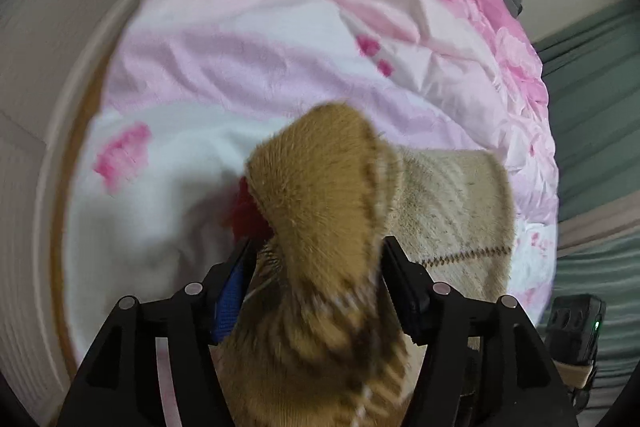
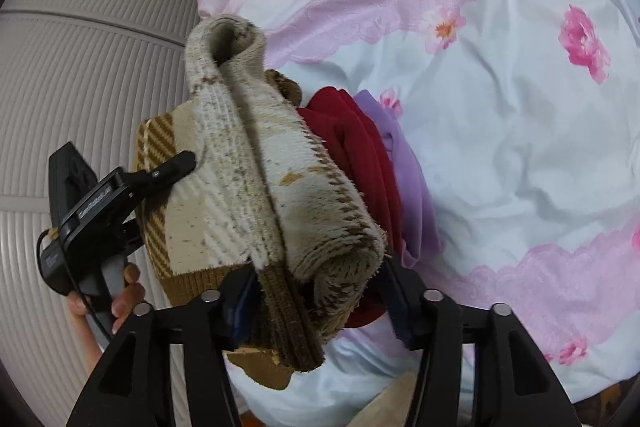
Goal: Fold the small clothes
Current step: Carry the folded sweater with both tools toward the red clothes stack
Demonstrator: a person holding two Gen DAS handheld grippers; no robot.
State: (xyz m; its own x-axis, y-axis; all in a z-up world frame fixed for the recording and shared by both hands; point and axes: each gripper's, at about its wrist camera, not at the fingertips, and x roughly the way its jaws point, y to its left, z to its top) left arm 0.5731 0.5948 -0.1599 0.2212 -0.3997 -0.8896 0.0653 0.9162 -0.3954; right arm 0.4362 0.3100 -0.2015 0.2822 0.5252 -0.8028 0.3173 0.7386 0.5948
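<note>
A tan and cream knitted garment (image 1: 320,211) lies over the pink flowered bedsheet (image 1: 248,59). My left gripper (image 1: 316,267) is shut on a bunched tan fold of it, which rises in front of the lens. In the right wrist view my right gripper (image 2: 316,287) is shut on a rolled cream and brown fold of the same garment (image 2: 256,163). The left gripper (image 2: 176,167) shows there at the left, held by a hand. A red garment (image 2: 352,143) and a lilac one (image 2: 404,163) lie under the knit.
The bed's pale wooden edge (image 1: 80,99) runs along the left, with a ribbed white wall panel (image 2: 80,75) beyond it. A green cloth (image 1: 592,107) lies to the right of the bed. A black device (image 1: 572,331) sits at the lower right.
</note>
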